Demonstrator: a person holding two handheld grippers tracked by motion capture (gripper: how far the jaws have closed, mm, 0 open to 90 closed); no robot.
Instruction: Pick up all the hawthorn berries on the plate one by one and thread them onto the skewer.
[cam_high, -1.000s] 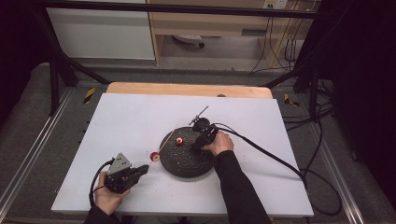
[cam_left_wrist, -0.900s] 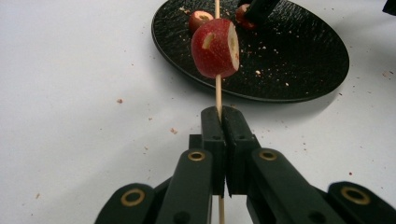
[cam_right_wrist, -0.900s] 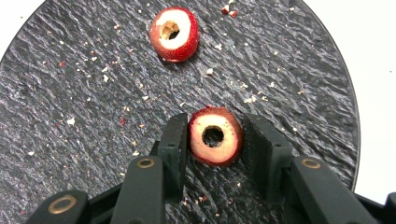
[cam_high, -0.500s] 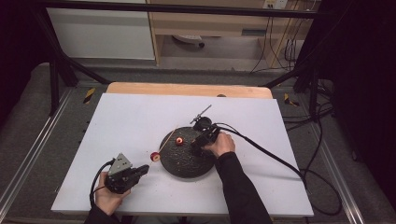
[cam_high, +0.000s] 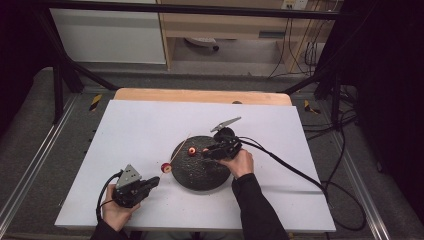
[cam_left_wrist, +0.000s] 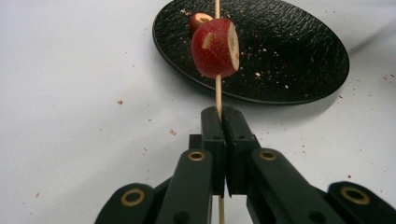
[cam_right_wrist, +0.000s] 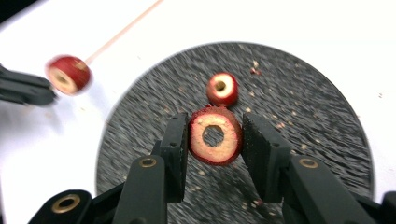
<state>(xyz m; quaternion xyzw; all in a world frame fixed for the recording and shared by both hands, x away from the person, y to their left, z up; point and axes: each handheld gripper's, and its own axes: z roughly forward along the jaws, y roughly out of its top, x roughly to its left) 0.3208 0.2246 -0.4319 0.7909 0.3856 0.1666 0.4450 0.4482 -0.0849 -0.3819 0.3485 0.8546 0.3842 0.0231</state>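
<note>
A black round plate (cam_high: 202, 175) lies mid-table. My left gripper (cam_high: 153, 183) is shut on the lower end of a thin wooden skewer (cam_left_wrist: 218, 95), which slants up over the plate's left rim. A red fruit piece (cam_left_wrist: 215, 48) is threaded on the skewer just above the jaws. It also shows in the high view as the threaded piece (cam_high: 166, 168). My right gripper (cam_right_wrist: 215, 140) hovers over the plate, shut on a cored red fruit slice (cam_right_wrist: 215, 135) whose hole faces the camera. Another cored piece (cam_right_wrist: 222, 88) lies on the plate (cam_right_wrist: 303, 140) beyond it.
Small crumbs dot the plate and the white table (cam_high: 140, 130). A black cable (cam_high: 290, 170) trails right from the right gripper across the table. A wooden edge (cam_high: 200, 95) borders the table's far side.
The right gripper has shifted and turned slightly over the plate with the slice in it. The left gripper and skewer have stayed put.
</note>
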